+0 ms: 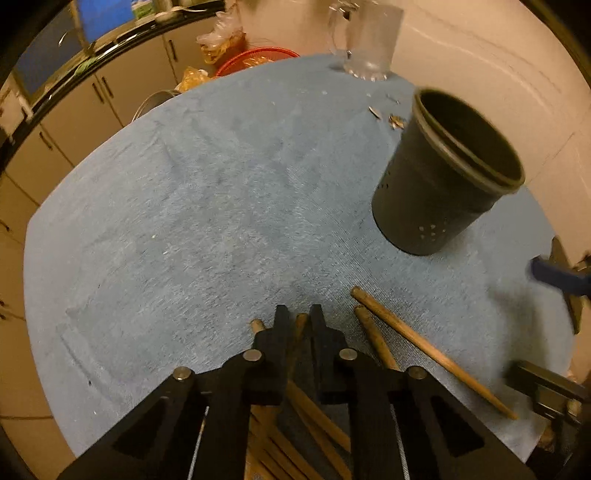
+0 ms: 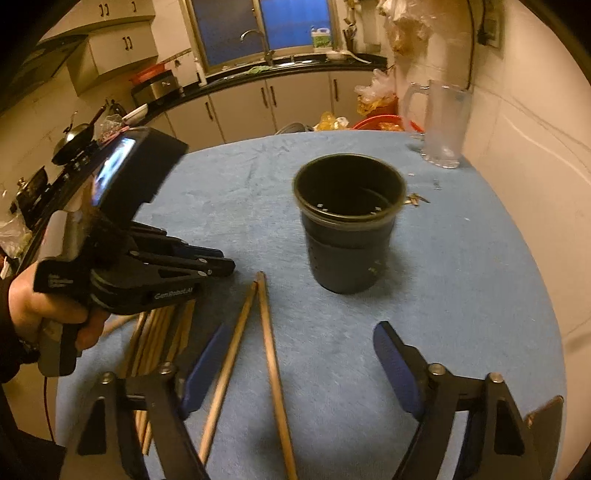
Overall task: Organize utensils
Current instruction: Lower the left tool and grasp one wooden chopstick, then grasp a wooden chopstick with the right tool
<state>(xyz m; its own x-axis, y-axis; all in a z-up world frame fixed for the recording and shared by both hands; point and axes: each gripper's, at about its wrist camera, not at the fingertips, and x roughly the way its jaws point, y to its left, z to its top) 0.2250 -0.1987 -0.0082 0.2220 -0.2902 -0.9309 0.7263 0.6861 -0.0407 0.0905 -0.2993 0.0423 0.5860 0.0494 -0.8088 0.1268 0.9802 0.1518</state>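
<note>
A round surface [image 2: 461, 280] covered in blue cloth carries a dark perforated holder [image 2: 347, 225], standing upright. Nearer the camera than the holder lie two loose wooden chopsticks [image 2: 251, 343], their far tips meeting; a bundle of chopsticks [image 2: 159, 332] lies left of those. A clear glass mug [image 2: 443, 122] stands beyond the holder at the surface's far edge, with small scraps [image 2: 415, 200] beside the holder.

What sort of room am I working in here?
A home kitchen, most likely: a counter with a sink tap under a window, cabinets below, and a stove with a pan at the left.
</note>
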